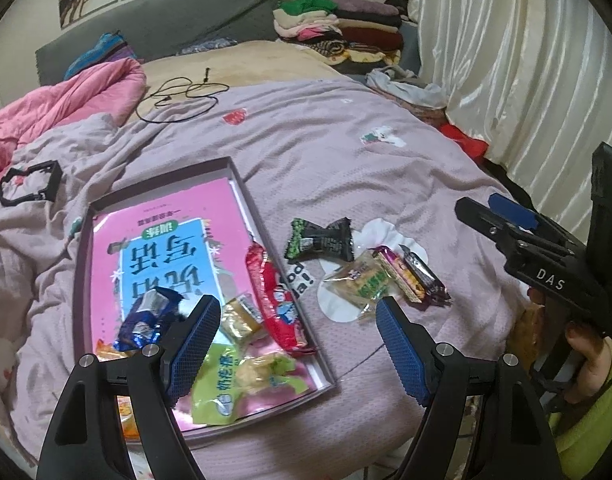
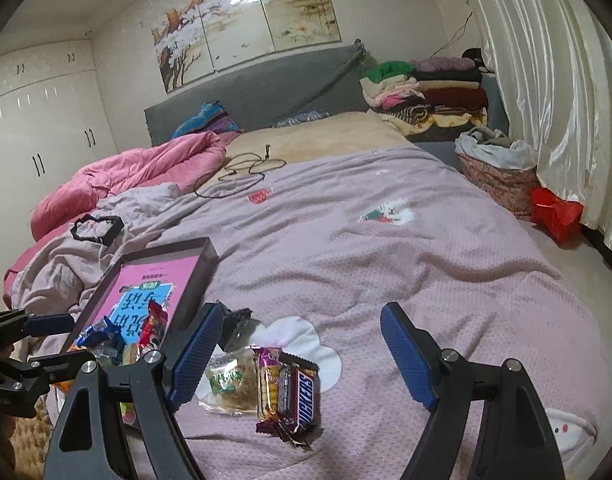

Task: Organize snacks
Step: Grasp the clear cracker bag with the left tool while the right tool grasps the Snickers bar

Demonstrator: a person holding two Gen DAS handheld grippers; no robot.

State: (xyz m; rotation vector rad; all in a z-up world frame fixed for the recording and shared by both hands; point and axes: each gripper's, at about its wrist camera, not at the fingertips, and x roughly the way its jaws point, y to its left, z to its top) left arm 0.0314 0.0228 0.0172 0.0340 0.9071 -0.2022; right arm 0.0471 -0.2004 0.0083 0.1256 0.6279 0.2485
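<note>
A shallow purple box [image 1: 241, 192] with a pink book cover inside lies on the bed and holds a red sausage pack [image 1: 275, 300], a blue wrapper [image 1: 145, 320], a green packet [image 1: 221, 384] and a small yellow candy [image 1: 237, 320]. Right of it lie a black-green wrapper [image 1: 322, 240], a clear cracker pack [image 1: 358, 284], a biscuit bar [image 1: 396, 274] and a Snickers bar [image 1: 424, 278], which also shows in the right wrist view [image 2: 301, 396]. My left gripper [image 1: 297, 312] is open and empty above the box's near right edge. My right gripper [image 2: 299, 332] is open and empty above the loose snacks; in the left wrist view [image 1: 502, 216] it is at the right.
The bed has a mauve blanket [image 2: 386, 264], a pink duvet [image 2: 145, 168], a black cable [image 2: 241, 172] and a black plastic frame [image 2: 97, 228]. Folded clothes [image 2: 422, 92] stack at the headboard. A floral basket [image 2: 498, 172] and red bag [image 2: 554, 212] stand by the curtain.
</note>
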